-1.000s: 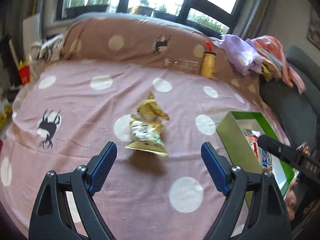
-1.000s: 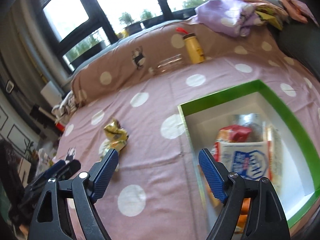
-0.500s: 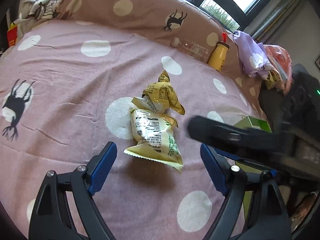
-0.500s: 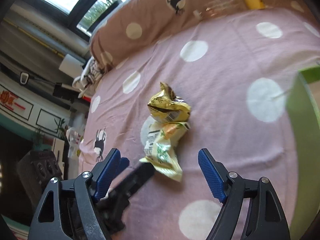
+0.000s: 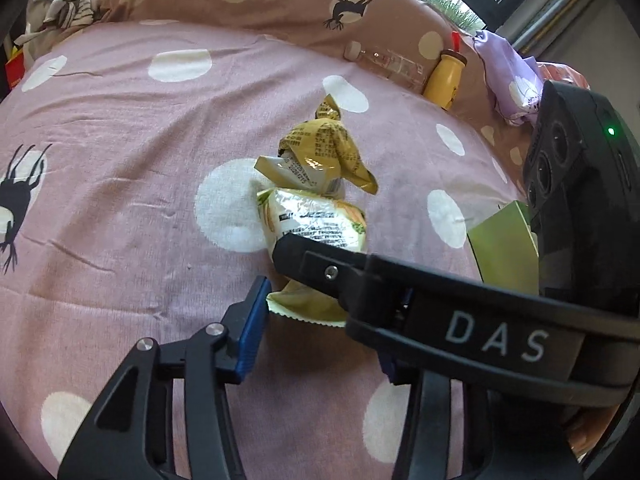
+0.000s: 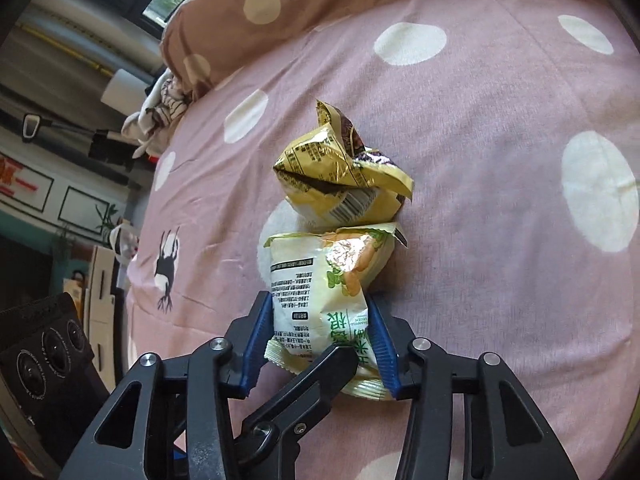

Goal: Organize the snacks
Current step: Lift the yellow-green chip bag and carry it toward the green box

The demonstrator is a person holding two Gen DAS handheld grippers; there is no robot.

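Observation:
Two snack bags lie on the pink polka-dot bedspread. The pale green-and-white bag is nearest; a crumpled yellow bag lies just beyond, touching it. My right gripper has closed its blue pads on the near end of the green-and-white bag. My left gripper is half closed around the same bag's near edge, its left pad beside it; its right finger is hidden behind the right gripper's arm.
A green box stands at the right, mostly hidden. A yellow bottle and a clear bottle lie against the brown pillow. Purple clothes are piled at far right; striped cloth lies at the bed's left edge.
Both grippers moved in toward the snack bags. The right gripper swung left from the green box and closed on the green-and-white bag. The left gripper's jaws narrowed.

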